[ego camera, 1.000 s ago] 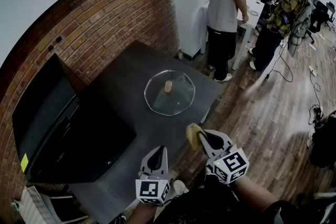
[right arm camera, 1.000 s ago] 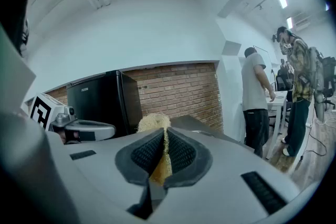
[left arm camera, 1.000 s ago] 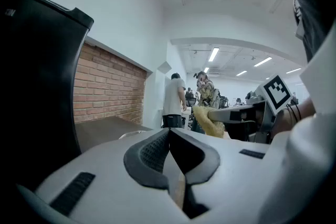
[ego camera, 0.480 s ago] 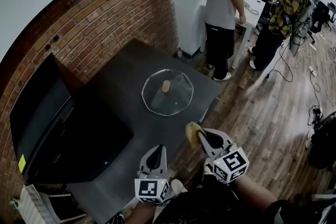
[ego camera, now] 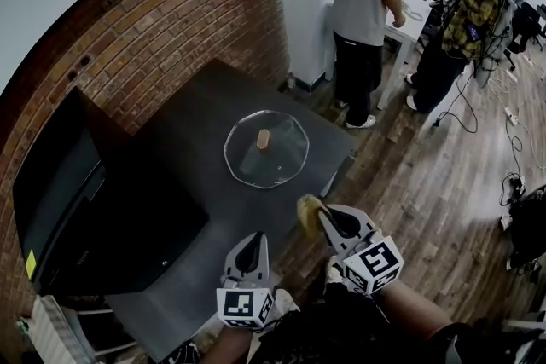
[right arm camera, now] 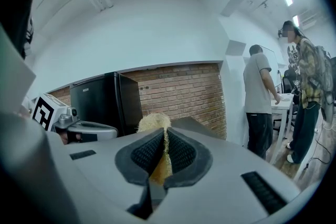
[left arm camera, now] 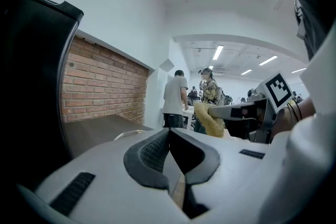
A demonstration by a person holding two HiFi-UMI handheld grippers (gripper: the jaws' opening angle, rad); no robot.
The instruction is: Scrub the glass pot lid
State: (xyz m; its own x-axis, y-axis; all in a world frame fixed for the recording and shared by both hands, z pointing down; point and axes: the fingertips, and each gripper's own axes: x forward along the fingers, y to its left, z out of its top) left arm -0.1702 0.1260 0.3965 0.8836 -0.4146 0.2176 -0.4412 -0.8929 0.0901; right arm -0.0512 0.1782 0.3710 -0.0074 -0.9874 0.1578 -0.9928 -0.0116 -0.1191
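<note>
The glass pot lid point(ego camera: 266, 151), clear with a tan knob point(ego camera: 263, 138), lies flat on the dark table point(ego camera: 192, 141). Both grippers hover over the table's near edge, short of the lid. My left gripper point(ego camera: 254, 240) is shut with nothing in it; its pads meet in the left gripper view point(left arm camera: 169, 132), where the lid's rim point(left arm camera: 126, 135) shows low on the table. My right gripper point(ego camera: 321, 217) is shut on a yellow fibrous scrubber point(ego camera: 308, 212). In the right gripper view that scrubber point(right arm camera: 154, 122) sticks out above the right gripper point(right arm camera: 164, 135).
A black fridge point(ego camera: 77, 200) stands left of the table against the brick wall point(ego camera: 171, 21). Two people point(ego camera: 367, 4) stand at a white table point(ego camera: 414, 13) at the back right. Wooden floor point(ego camera: 444, 183) with cables lies to the right.
The lid sits slightly further left and up in the head view, as the camera has shifted. Both grippers keep about the same places, the right still gripping the scrubber.
</note>
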